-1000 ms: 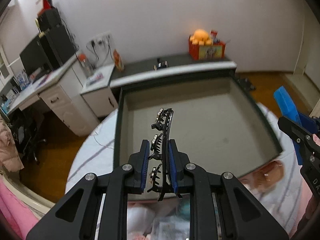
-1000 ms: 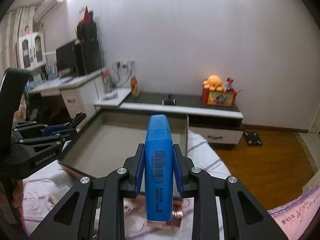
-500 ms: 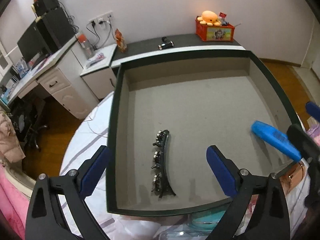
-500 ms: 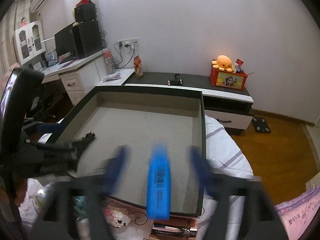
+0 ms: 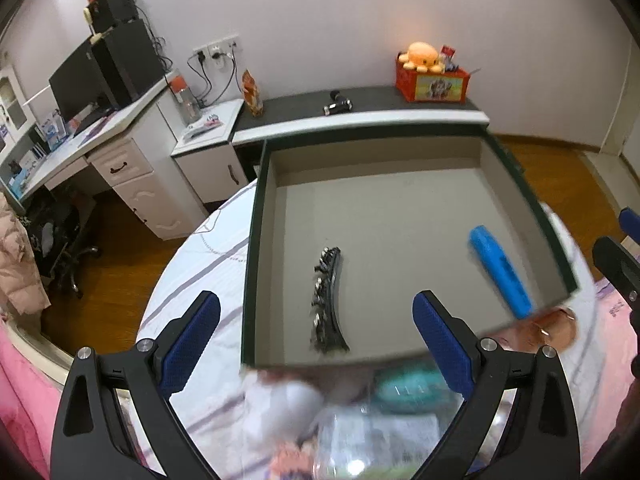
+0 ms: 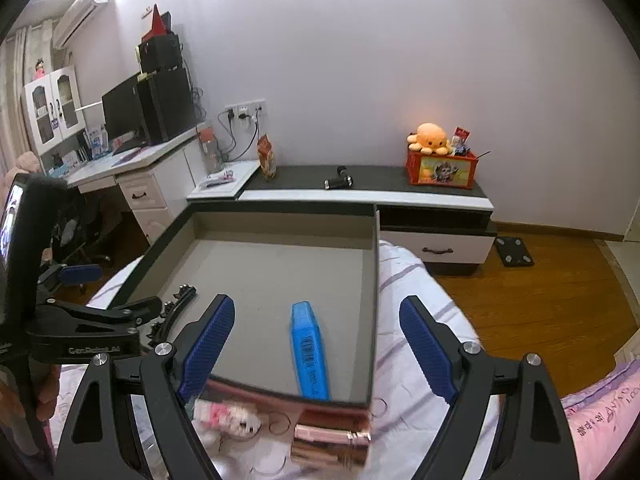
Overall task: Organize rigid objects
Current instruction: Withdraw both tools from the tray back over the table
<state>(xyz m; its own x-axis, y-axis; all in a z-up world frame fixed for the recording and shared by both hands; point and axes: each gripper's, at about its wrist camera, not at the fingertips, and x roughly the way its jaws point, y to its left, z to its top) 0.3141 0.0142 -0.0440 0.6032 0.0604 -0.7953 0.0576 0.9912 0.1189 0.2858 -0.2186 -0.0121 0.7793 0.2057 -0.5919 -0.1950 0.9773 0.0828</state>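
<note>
A shallow grey box with a dark rim (image 5: pixel 249 280) (image 6: pixel 374 300) sits on a round table with a striped cloth. A black hair clip with metal studs (image 5: pixel 329 304) (image 6: pixel 178 304) lies on the box floor near the left wall. A blue plastic case with a barcode (image 5: pixel 500 272) (image 6: pixel 310 356) lies at the front right of the box floor. My left gripper (image 5: pixel 316 300) is open just above the clip, holding nothing. My right gripper (image 6: pixel 317 302) is also open, and the blue case lies free below the gap between its fingers.
Loose clutter lies on the cloth at the box's near edge: a rose-gold tube (image 6: pixel 332 440), a teal item (image 5: pixel 408 388) and a pink-and-white trinket (image 6: pixel 224 420). Behind stand a low cabinet with an orange plush toy (image 5: pixel 424 56) and a white desk (image 5: pixel 120 160).
Both grippers have opened. The left one let go of the hair clip and the right one let go of the blue case; both things now lie in the box. Both grippers pulled back a little.
</note>
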